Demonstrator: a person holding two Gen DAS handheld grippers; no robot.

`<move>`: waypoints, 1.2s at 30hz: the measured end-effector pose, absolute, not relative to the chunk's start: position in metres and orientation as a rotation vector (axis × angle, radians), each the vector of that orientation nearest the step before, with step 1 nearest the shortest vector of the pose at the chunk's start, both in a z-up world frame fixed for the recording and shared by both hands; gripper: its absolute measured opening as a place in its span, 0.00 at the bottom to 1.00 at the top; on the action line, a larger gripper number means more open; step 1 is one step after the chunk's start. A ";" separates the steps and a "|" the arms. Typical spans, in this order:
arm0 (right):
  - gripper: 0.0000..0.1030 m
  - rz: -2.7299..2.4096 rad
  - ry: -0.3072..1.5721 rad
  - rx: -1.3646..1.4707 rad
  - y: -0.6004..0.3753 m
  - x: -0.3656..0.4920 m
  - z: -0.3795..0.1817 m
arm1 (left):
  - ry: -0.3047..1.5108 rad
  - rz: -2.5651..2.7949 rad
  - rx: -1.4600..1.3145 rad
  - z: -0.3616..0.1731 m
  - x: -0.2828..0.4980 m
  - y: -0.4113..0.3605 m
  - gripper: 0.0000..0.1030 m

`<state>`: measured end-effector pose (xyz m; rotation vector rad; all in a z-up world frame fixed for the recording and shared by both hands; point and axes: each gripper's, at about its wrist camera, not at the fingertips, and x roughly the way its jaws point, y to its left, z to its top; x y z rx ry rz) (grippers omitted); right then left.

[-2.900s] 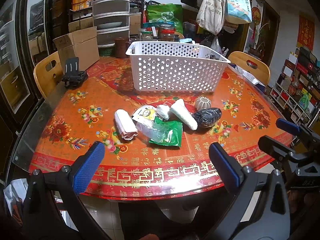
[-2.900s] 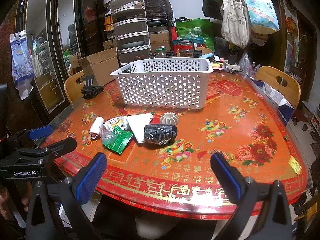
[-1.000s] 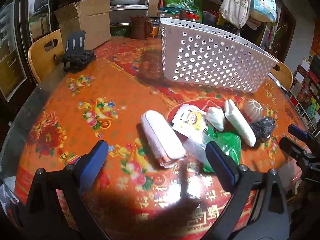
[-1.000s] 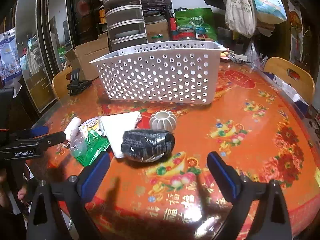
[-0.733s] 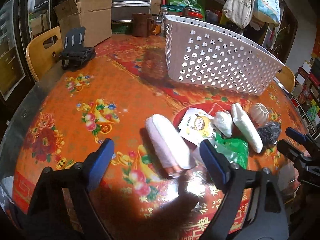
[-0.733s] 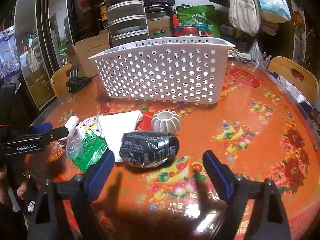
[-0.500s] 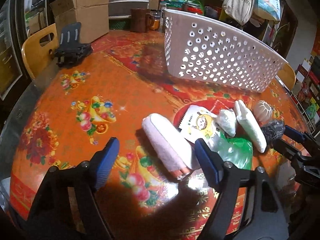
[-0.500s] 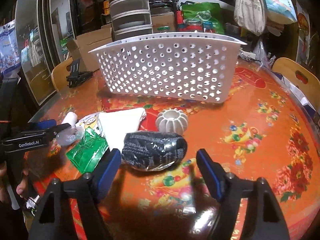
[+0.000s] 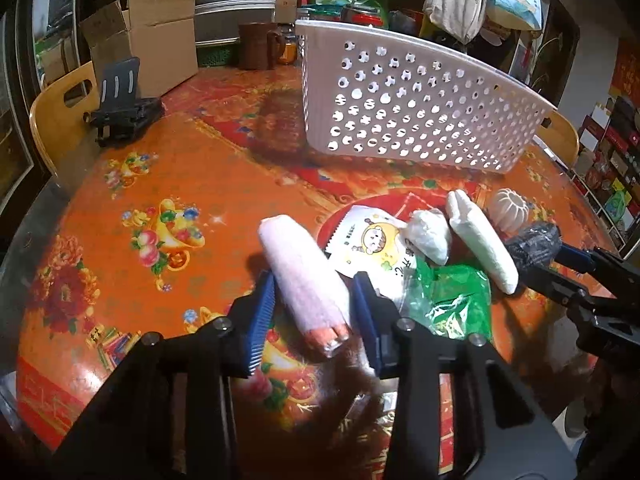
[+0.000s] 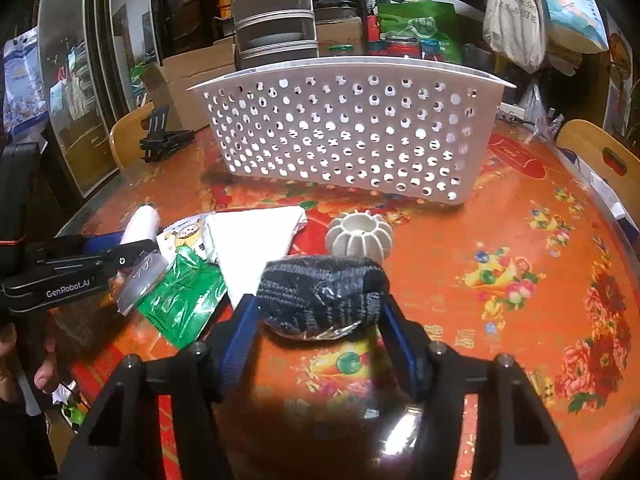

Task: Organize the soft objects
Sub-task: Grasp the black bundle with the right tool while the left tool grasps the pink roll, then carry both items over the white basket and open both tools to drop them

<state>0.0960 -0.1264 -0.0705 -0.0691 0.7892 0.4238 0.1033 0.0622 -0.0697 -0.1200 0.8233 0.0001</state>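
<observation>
Two grabs at once: left gripper (image 9: 314, 306) closing around the pink towel roll (image 9: 306, 276) at lower centre, right gripper (image 10: 316, 316) closing on the black sock bundle (image 10: 322, 294). Soft stuff squashes, so either could slip before reaching the white basket (image 10: 348, 136), upper centre.

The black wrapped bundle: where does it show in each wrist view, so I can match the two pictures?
Left wrist: black bundle at the right edge, the right gripper closing on it.
Right wrist: bundle centre, between that gripper's fingers, which are closing on it.
Shared landmark: white basket behind, ribbed ball next to the bundle.
</observation>
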 end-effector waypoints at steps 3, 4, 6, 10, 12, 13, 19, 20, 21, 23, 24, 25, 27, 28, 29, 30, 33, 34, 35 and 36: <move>0.57 0.430 0.778 -0.052 -0.134 0.093 -0.068 | 0.803 0.004 -0.118 -0.064 0.097 0.065 0.21; 0.57 0.430 0.770 -0.046 -0.137 0.092 -0.066 | 0.803 0.004 -0.118 -0.062 0.097 0.066 0.21; 0.57 0.428 0.752 -0.040 -0.142 0.089 -0.061 | 0.797 0.012 -0.111 -0.060 0.096 0.067 0.21; 0.57 0.415 0.735 -0.032 -0.151 0.087 -0.053 | 0.793 0.025 -0.115 -0.059 0.093 0.071 0.21; 0.57 0.409 0.731 -0.028 -0.154 0.086 -0.051 | 0.778 0.032 -0.115 -0.056 0.090 0.072 0.21; 0.57 0.408 0.730 -0.026 -0.156 0.086 -0.050 | 0.769 0.035 -0.112 -0.054 0.089 0.072 0.21; 0.57 0.403 0.706 -0.008 -0.165 0.085 -0.041 | 0.710 0.034 -0.092 -0.031 0.079 0.068 0.21; 0.57 0.404 0.699 -0.004 -0.167 0.085 -0.037 | 0.703 0.031 -0.090 -0.027 0.078 0.067 0.21; 0.57 0.404 0.692 0.000 -0.169 0.085 -0.034 | 0.693 0.026 -0.087 -0.021 0.076 0.065 0.21; 0.57 0.407 0.682 0.010 -0.173 0.087 -0.027 | 0.682 0.019 -0.085 -0.011 0.077 0.063 0.21; 0.57 0.412 0.678 0.018 -0.175 0.088 -0.024 | 0.673 0.014 -0.085 -0.004 0.077 0.061 0.21; 0.57 0.416 0.674 0.023 -0.177 0.089 -0.020 | 0.664 0.012 -0.084 0.002 0.077 0.060 0.21; 0.57 0.413 0.649 0.017 -0.180 0.091 -0.005 | 0.643 0.000 -0.079 0.020 0.080 0.058 0.21; 0.57 0.412 0.635 0.013 -0.181 0.092 0.002 | 0.631 -0.004 -0.081 0.028 0.081 0.057 0.21; 0.57 0.416 0.613 0.007 -0.182 0.093 0.014 | 0.619 -0.010 -0.082 0.038 0.083 0.056 0.21; 0.57 0.420 0.598 -0.002 -0.182 0.095 0.023 | 0.607 -0.015 -0.082 0.047 0.086 0.055 0.21; 0.57 0.431 0.563 -0.037 -0.177 0.108 0.051 | 0.573 -0.030 -0.069 0.078 0.101 0.049 0.21; 0.57 0.434 0.561 -0.043 -0.176 0.115 0.058 | 0.568 -0.039 -0.066 0.088 0.109 0.047 0.21; 0.57 0.432 0.561 -0.051 -0.173 0.125 0.067 | 0.563 -0.047 -0.062 0.097 0.117 0.044 0.21; 0.57 0.432 0.561 -0.058 -0.172 0.132 0.073 | 0.562 -0.051 -0.056 0.103 0.125 0.042 0.21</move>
